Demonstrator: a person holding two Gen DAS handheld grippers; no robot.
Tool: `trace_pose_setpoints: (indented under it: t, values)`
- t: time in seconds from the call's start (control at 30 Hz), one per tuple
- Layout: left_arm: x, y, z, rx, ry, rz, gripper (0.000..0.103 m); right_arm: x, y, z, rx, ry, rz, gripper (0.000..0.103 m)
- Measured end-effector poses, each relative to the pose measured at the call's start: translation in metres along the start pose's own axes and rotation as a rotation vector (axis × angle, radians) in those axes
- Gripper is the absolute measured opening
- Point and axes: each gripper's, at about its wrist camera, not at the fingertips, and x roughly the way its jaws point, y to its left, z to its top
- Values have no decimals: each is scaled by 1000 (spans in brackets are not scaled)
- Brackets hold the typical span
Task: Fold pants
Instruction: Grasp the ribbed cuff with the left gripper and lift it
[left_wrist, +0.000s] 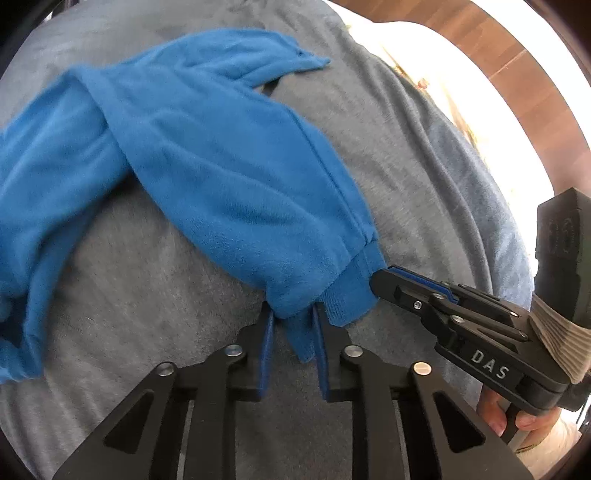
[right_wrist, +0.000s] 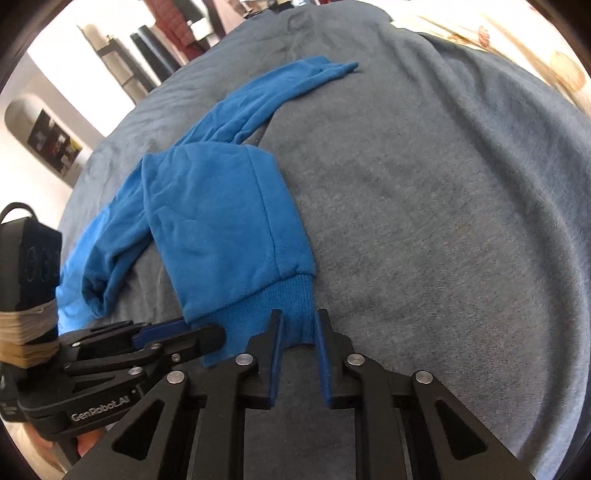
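Both clenched on the cuff (right_wrist: 291, 314): left claw (left_wrist: 293, 325) at one corner, right claw (right_wrist: 297, 328) at the other; pants (left_wrist: 166, 147) stretching lengthwise away across blanket (right_wrist: 424, 221).

Left wrist view: rides left gripper (left_wrist: 293, 314), angled steeply down, close above pants cuff (left_wrist: 347, 295) on grey blanket (left_wrist: 406, 155). Right wrist view: rides right gripper (right_wrist: 298, 321), same steep tilt, close over same cuff (right_wrist: 266, 306). Shared: cuff, pants, blanket; each sees other gripper beside cuff.

"DAS" on right claw (left_wrist: 380, 282), "GenRobot.AI" on left claw (right_wrist: 218, 334)
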Motion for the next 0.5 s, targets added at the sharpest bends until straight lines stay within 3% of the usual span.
trace_pose_setpoints:
  t: [0.23,0.5]
  values:
    - [-45,-22,26,131,-94,16,14,-31,12,10,16,-83,0,9]
    - [-69,-37,112,265,-178,14,12,-69,18,69,19,-251,-16,6]
